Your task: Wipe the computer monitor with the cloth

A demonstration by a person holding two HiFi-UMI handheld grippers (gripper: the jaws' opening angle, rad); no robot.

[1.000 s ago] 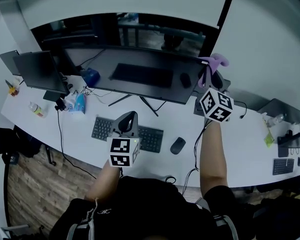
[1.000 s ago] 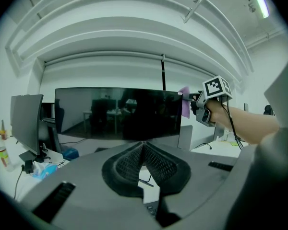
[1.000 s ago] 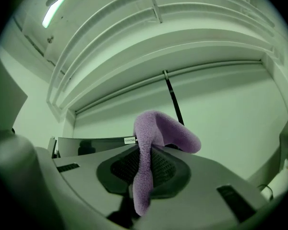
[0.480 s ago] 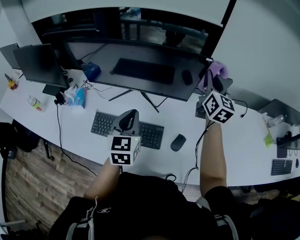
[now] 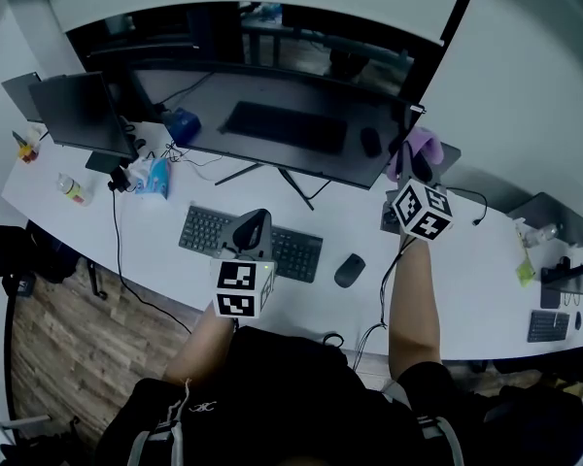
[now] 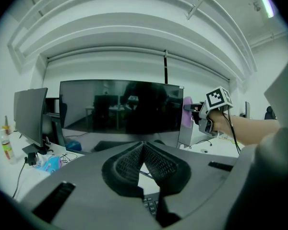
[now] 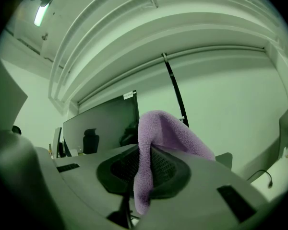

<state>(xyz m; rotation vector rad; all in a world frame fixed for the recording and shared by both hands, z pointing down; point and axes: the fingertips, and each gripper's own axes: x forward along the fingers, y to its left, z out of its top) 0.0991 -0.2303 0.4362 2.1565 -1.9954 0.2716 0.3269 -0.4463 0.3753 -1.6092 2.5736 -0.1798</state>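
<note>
Purple fleecy cloth (image 7: 169, 128) pinched in my right claw (image 7: 143, 174) beside the wide black monitor's (image 5: 272, 124) right edge; my left claw (image 6: 144, 151), pressed together, hangs over the dark keyboard (image 5: 204, 229).

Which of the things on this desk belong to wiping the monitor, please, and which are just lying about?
For the job: large monitor, purple cloth, right gripper clamped on it.
Lying about: keyboard, mouse, smaller monitor, plastic bottle, blue packet.

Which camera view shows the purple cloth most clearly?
The right gripper view: the cloth fills its centre, clamped between the shut jaws. The head view shows only a small purple patch at the monitor's right edge; the left gripper view, a thin strip there.
</note>
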